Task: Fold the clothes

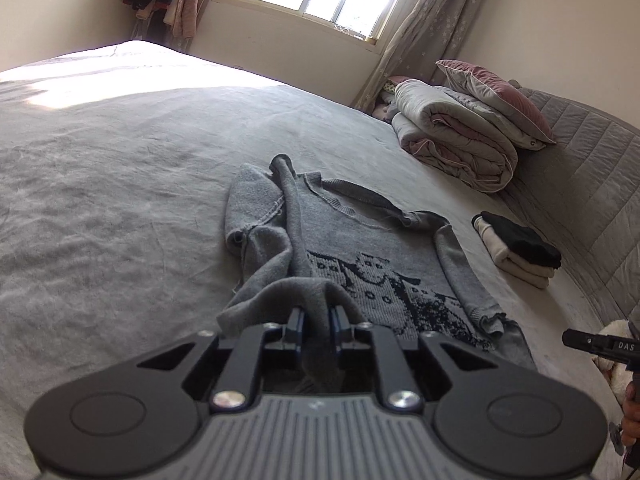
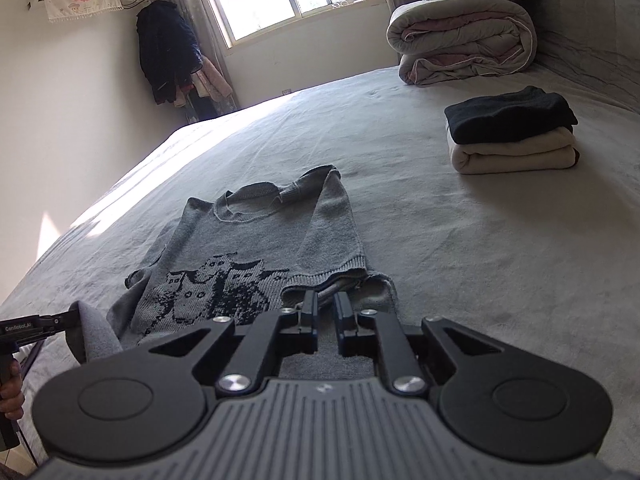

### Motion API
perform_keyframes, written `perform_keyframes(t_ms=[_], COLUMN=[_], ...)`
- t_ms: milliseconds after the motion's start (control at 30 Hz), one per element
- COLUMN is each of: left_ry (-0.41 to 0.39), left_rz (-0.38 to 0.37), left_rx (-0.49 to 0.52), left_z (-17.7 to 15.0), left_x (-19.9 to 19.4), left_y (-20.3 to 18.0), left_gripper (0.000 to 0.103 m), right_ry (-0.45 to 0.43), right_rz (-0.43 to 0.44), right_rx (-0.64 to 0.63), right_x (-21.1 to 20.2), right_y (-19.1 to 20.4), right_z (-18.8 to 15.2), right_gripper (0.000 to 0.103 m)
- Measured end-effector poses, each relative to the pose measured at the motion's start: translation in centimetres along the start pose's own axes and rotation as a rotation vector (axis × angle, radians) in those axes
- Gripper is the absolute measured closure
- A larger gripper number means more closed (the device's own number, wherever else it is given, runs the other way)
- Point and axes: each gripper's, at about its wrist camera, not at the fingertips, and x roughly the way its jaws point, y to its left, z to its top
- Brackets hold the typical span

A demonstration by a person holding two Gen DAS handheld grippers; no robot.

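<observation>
A grey knit sweater [image 1: 372, 248] with a dark cat pattern lies on the grey bed, neck end far from me; it also shows in the right wrist view [image 2: 256, 248]. Its right sleeve is folded over the body. My left gripper [image 1: 318, 314] is shut on a bunched fold of the sweater's left side near the hem and holds it slightly raised. My right gripper [image 2: 326, 306] sits at the sweater's near right hem corner, its fingers close together with grey fabric between them.
A folded stack [image 2: 512, 132] of a black garment on cream ones lies on the bed to the right, also in the left wrist view [image 1: 518, 248]. Rolled duvets and pillows [image 2: 464, 36] are at the headboard. The bed sheet [image 1: 120, 200] extends wide to the left.
</observation>
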Motion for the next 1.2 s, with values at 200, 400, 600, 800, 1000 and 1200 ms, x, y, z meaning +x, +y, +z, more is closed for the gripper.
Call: perform_keyframes(t_ms=[200,400,600,800,1000,1200], left_ry=[0.061,0.107,0.11,0.102,0.094,0.063], left_rz=[0.005,-0.004,0.007,0.009,0.006,0.003], left_rx=[0.042,0.086,0.101,0.093,0.102,0.095], left_z=[-1.0,-1.7,-2.0,-2.0,-2.0,-1.7], left_x=[0.5,1.0,1.4,1.7,1.8,1.4], left_y=[0.1,-0.3,-0.9,-1.5,-2.0,-1.9], left_gripper=[0.08,0.08,0.081,0.084,0.092,0.096], right_ry=[0.094,0.159,0.228,0.284,0.272,0.255], right_rz=[0.023,0.065,0.147,0.202,0.183,0.166], right_rx=[-0.091,-0.193,-0.333,-0.451,-0.476,-0.476], right_x=[0.2,-0.7,-1.0,-0.7,0.4,1.4], right_y=[0.5,0.9,2.6,4.4,4.7,4.9], right_z=[-1.9,-3.8,-5.8,-7.6,-7.7,-7.4], right_gripper=[0.055,0.054,0.053,0.053,0.053,0.093])
